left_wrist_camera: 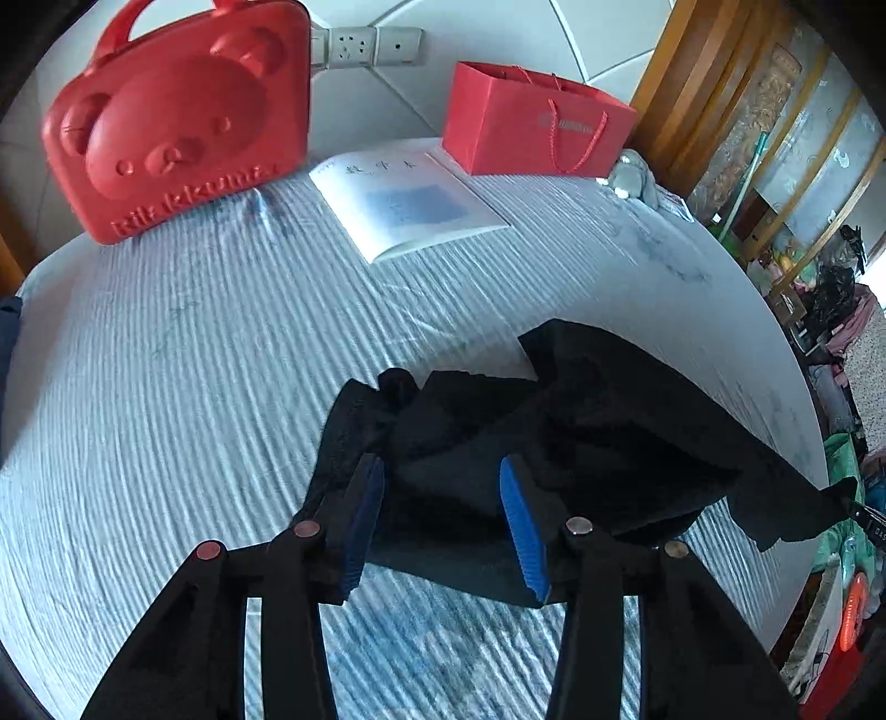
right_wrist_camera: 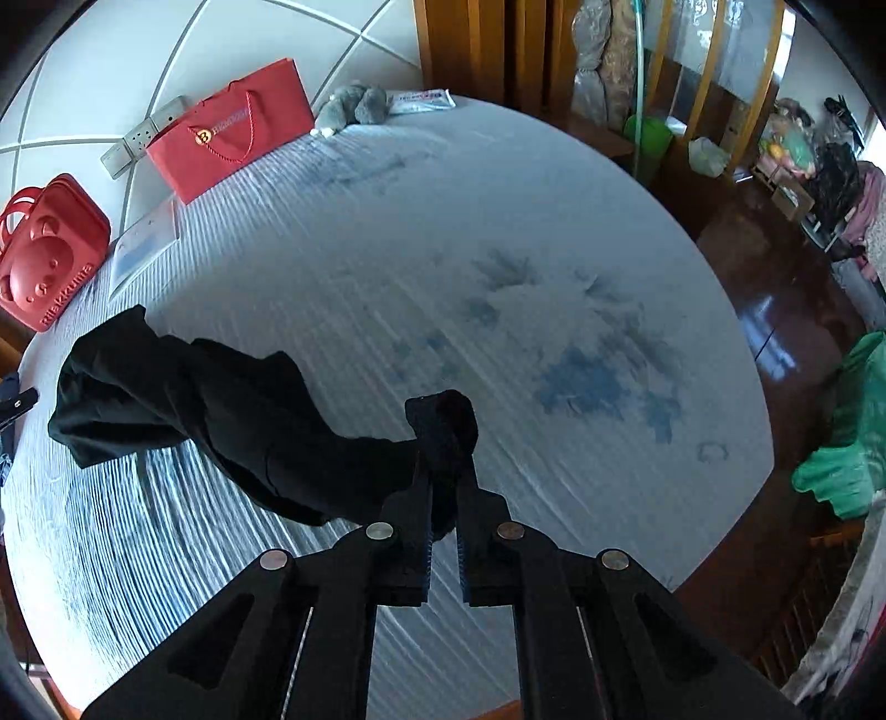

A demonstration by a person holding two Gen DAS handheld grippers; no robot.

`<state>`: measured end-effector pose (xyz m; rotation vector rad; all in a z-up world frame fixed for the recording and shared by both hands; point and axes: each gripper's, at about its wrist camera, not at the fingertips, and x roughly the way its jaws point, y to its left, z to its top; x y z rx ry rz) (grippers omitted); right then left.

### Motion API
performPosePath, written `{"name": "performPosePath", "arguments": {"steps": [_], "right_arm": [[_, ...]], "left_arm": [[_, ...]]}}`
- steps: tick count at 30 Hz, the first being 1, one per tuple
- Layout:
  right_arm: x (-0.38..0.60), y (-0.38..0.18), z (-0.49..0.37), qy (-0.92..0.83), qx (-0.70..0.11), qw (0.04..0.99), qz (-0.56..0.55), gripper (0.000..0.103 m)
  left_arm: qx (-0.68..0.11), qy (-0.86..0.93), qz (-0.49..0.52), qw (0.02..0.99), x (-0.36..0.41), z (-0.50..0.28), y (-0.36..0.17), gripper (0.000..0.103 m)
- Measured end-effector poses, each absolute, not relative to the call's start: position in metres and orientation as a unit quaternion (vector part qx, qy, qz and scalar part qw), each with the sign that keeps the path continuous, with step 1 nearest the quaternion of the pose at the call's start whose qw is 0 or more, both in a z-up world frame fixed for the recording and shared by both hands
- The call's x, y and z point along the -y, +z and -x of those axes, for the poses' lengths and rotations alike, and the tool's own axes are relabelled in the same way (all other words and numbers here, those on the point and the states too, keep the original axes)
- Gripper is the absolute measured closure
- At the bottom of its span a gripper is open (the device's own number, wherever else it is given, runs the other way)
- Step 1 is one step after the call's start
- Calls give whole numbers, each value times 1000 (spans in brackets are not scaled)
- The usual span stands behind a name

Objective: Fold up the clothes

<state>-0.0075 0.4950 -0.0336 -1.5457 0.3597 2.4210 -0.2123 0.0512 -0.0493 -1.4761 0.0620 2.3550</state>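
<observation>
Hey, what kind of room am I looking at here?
Most likely a bedroom in a home. The black garment lies on a wide bed with a striped cover, wall sockets sit at its head, and a wooden door frame and dark polished floor stand beside it.

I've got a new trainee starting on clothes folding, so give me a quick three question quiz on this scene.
1. True or false: the right gripper is clamped on the black garment.
2. Which stands nearer the wall sockets: A) red bear case B) red paper bag?
3. Fill in: the left gripper has its jaws ____.

Key: 1 true; 2 A; 3 open, above the garment without pinching it.
</observation>
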Motion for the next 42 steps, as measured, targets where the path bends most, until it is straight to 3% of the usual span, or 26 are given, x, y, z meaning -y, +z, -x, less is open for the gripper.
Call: {"name": "performPosePath", "arguments": {"steps": [1, 6, 12, 14, 15, 19, 20, 22, 23, 26, 32, 36, 39, 42], "right_arm": [[-494, -31, 9, 832, -119, 119, 529, 91], [-487, -14, 14, 852, -86, 105, 506, 50], [-472, -20, 21, 855, -61, 49, 513, 36], [-463, -33, 25, 845, -59, 28, 531, 36], [-456, -43, 27, 839, -58, 13, 541, 36], [-429, -81, 38, 822, -31, -17, 568, 36], [-422, -94, 42, 814, -21, -24, 580, 37], [-412, -116, 53, 789, 7, -16, 614, 80], [-410, -118, 59, 785, 16, -10, 619, 95], [-406, -91, 84, 811, 44, 13, 584, 95], [-402, 80, 149, 936, 35, 41, 348, 96], [-382, 176, 142, 978, 25, 28, 205, 96], [-365, 213, 114, 990, 25, 15, 137, 96], [-350, 210, 75, 991, 28, -16, 128, 95]], "left_arm": [[-31, 833, 521, 185, -58, 215, -53, 58], [-88, 828, 508, 221, -94, 226, -62, 57], [-117, 809, 528, 230, -122, 234, -83, 57], [-106, 806, 542, 213, -121, 233, -89, 79], [-97, 805, 548, 204, -118, 232, -91, 101], [-89, 826, 524, 189, -108, 213, -73, 101], [-84, 833, 514, 186, -104, 207, -65, 101], [-69, 845, 498, 182, -94, 200, -45, 101], [-60, 851, 490, 180, -89, 198, -35, 101], [-53, 877, 449, 163, -75, 196, 3, 102], [-49, 937, 331, 98, -33, 219, 109, 102], [-43, 966, 245, 63, 4, 204, 181, 101], [-36, 978, 200, 53, 31, 170, 209, 101], [-33, 980, 190, 45, 55, 127, 204, 101]]}}
